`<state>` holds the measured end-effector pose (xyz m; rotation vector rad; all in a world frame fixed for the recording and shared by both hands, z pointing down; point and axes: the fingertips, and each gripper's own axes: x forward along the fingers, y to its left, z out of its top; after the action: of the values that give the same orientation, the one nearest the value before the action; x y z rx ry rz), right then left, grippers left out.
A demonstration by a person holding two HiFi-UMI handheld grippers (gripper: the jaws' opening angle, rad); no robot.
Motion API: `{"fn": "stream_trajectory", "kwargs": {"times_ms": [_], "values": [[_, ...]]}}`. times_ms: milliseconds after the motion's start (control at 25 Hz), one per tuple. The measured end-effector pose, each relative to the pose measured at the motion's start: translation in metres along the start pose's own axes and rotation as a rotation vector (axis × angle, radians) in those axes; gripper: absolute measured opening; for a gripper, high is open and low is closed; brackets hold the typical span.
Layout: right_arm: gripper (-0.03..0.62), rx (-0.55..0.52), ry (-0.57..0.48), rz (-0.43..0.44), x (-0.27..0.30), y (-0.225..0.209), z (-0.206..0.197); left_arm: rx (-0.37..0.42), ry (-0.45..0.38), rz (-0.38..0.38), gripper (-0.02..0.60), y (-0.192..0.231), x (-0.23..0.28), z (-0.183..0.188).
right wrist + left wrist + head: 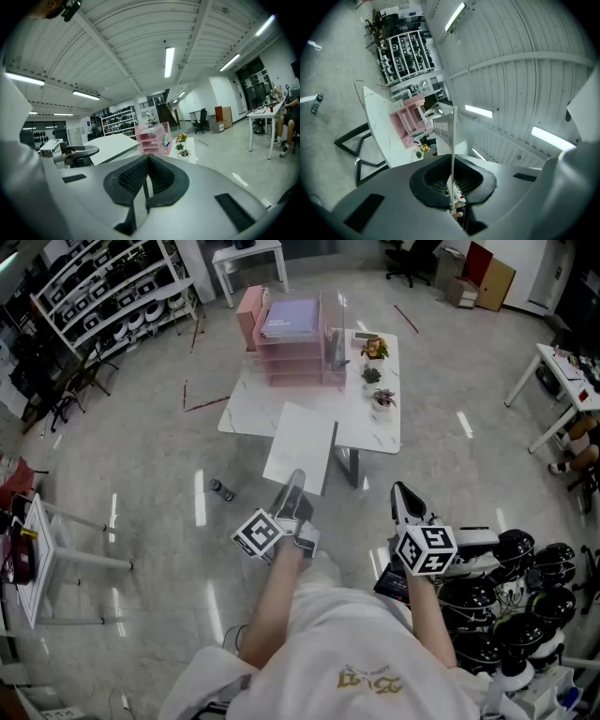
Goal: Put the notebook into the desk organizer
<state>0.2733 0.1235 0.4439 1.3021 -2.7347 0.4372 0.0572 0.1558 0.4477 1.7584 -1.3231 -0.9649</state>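
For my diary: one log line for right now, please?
left gripper: shut on notebook | right gripper: shut, empty | desk organizer: on table

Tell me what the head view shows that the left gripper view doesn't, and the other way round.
Only the head view: the notebook's broad white face, the right tool with nothing in it, and the person's forearms. Only the left gripper view: the notebook seen edge-on, clamped between the jaws of the left tool, with ceiling lights beyond. Both: the pink desk organizer on the white table, and a bottle on the floor.
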Motion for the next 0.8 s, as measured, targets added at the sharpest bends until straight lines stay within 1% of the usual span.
{"fn": "stream_trajectory", "kwargs": {"times_ms": [360,480,600,800], "values": [[0.009,-0.008,-0.007,0.012,-0.008,0.006,0.0,-0.005,-0.003,0.001,0.027,-0.003,-0.011,-0.004],[0.009,-0.002,-0.013,0.038,-0.008,0.011,0.0,-0.004,-0.006,0.005,0.026,-0.003,-0.014,-0.002],[0.009,0.016,-0.015,0.057,-0.006,0.015,-0.001,-0.006,-0.014,0.016,0.026,0.0,-0.018,0.001],[0.009,0.003,0.002,0.055,0.011,0.015,-0.005,-0.01,-0.027,0.04,0.026,0.013,-0.019,0.012]]}}
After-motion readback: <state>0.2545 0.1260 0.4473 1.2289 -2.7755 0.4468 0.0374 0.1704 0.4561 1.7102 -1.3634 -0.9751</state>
